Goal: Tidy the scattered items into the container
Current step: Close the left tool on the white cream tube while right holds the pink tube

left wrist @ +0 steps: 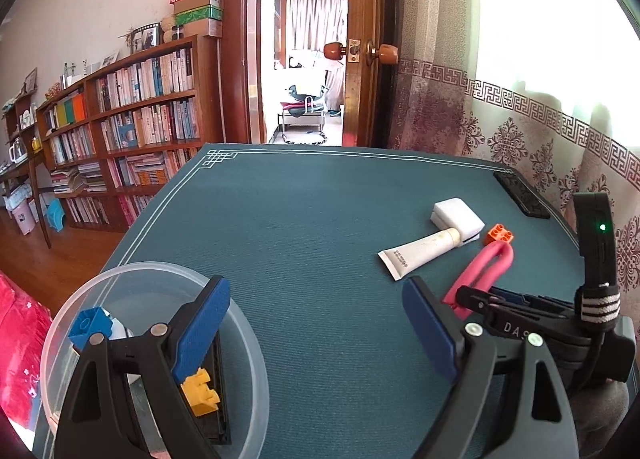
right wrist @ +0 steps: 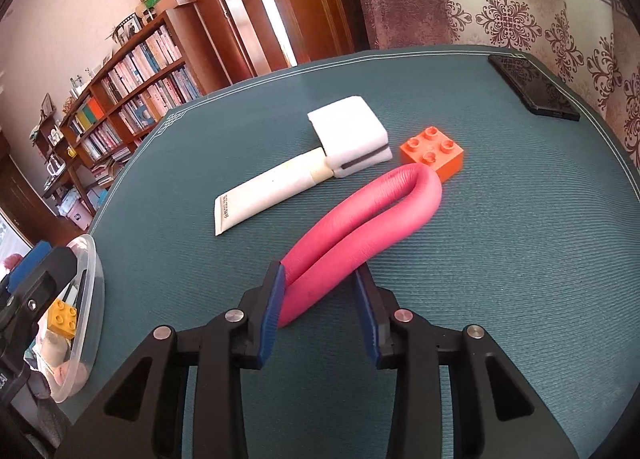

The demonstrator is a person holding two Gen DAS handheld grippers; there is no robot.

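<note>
A pink foam tube, folded into a loop, lies on the teal table mat. My right gripper is shut on its two ends, and both blue pads touch it. Beyond it lie an orange brick, a white sponge block and a white squeeze tube. At the left stands a clear plastic bowl holding a blue brick, a yellow brick and a black flat item. My left gripper is open and holds nothing, its left finger over the bowl.
A black phone lies near the mat's far right edge. A patterned curtain hangs just behind the table. A bookshelf and an open wooden door stand beyond the far edge. Something red sits left of the bowl.
</note>
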